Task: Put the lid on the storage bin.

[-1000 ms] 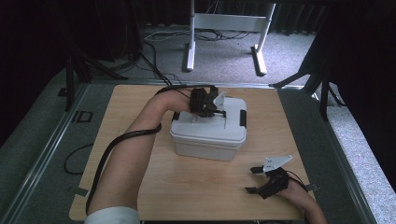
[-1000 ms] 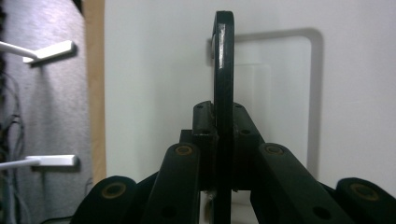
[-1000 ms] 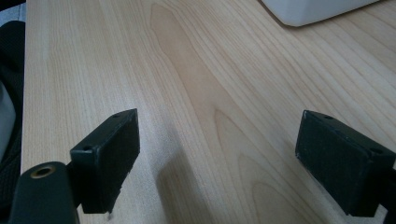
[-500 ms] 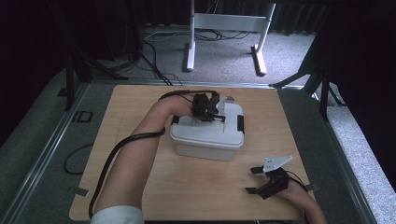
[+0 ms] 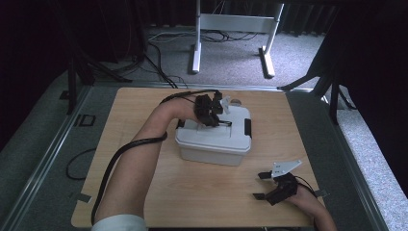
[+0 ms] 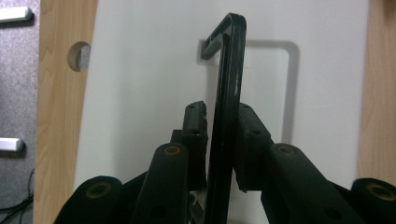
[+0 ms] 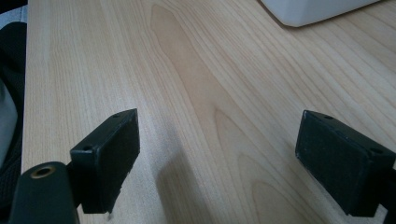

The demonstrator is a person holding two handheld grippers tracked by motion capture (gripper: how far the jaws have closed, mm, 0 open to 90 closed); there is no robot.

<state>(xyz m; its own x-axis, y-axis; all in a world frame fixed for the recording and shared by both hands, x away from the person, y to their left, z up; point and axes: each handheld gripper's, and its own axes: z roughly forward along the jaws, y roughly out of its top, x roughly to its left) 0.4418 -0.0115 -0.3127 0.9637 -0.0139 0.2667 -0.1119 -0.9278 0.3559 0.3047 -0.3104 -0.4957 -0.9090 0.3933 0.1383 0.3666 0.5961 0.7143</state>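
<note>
Left claw (image 6: 219, 135) over white box (image 5: 214, 139); black lid handle (image 6: 229, 93) raised upright between jaws, jaws just easing apart, slight gap showing. Lid on. Right claw (image 5: 262, 185) wide open, idle on bench (image 5: 144, 192), well apart.

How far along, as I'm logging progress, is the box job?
Done: the black handle on the white box stands raised. In hand: left gripper fingers, just opening, straddle it. Left: lid still on; right gripper waits open over the table.
</note>
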